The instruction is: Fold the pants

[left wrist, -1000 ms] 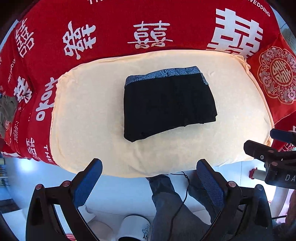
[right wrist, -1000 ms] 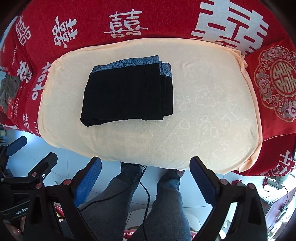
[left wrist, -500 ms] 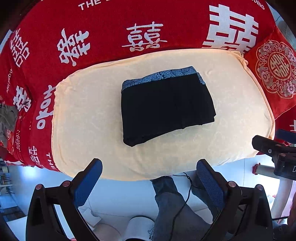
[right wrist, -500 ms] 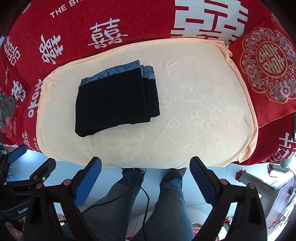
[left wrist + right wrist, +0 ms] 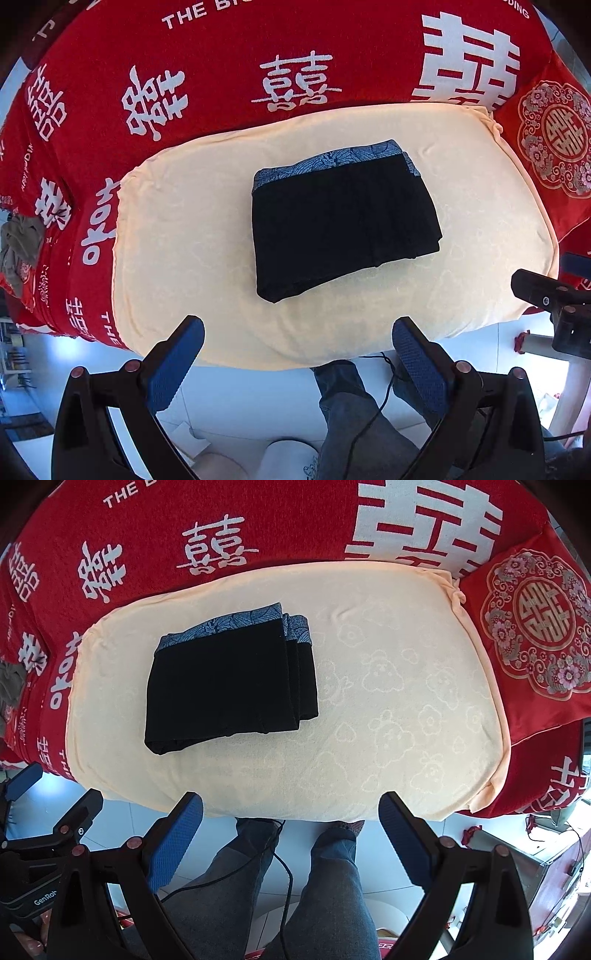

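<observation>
Pants folded and left on the cushion; both grippers drawn back.

The pants (image 5: pixel 343 221) are seen lying as a compact black rectangle, patterned waistband toward the far side, on the cream cushion (image 5: pixel 184 229) that is laid over the red blanket (image 5: pixel 221 55). Over the last second both cameras have been pulled a little away from the bed, and the bundle has not been disturbed. The left gripper (image 5: pixel 295 363) and right gripper (image 5: pixel 290 836) are held with jaws wide apart and nothing between them, off the cushion's near edge. The folding is judged finished.
</observation>
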{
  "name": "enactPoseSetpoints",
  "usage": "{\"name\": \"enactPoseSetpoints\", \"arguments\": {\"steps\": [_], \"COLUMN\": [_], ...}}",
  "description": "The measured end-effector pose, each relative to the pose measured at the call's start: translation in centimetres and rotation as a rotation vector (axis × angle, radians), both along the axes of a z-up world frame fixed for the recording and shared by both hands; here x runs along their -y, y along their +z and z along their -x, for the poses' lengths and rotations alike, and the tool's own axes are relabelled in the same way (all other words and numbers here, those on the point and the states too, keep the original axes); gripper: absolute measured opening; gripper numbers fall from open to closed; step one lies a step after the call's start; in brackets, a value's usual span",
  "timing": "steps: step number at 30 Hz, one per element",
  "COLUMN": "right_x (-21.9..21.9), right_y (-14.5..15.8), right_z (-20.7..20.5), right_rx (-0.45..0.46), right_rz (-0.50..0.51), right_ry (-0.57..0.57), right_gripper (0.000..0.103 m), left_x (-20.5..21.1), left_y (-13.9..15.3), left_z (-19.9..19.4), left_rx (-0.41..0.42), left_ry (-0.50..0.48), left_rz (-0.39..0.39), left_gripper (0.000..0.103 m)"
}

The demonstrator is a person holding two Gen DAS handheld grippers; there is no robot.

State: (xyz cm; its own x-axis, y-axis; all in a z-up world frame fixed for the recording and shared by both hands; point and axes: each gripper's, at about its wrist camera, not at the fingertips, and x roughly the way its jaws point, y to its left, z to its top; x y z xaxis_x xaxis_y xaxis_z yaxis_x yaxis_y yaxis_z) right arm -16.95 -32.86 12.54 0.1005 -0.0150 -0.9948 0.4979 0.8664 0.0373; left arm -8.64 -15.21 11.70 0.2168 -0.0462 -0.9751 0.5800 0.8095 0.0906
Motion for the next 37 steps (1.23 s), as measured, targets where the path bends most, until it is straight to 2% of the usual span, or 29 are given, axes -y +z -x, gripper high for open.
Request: {"name": "enactPoseSetpoints", "arguments": {"steps": [14, 23, 37], "right_x": [-0.1, -0.5, -1.3], "right_y": [-0.3, -0.3, -0.6], "right_z": [-0.8, -1.5, -2.2], "right_rx": [-0.009, -0.014, -0.020], "right_rz": [0.016, 0.021, 0.023], "right_ry": [0.017, 0.037, 0.071], "right_gripper": [0.097, 0.097, 0.097], "left_x": [-1.2, -1.1, -1.9], "left_y": [-0.6, -0.4, -0.4], "left_z": [-0.5, -0.9, -1.4], "left_rx": [-0.011, -0.013, -0.025], "left_ry": [0.086, 0.084, 0.133], "left_rz": [0.028, 0.063, 0.098], "left_gripper": [0.102, 0.102, 0.102]}}
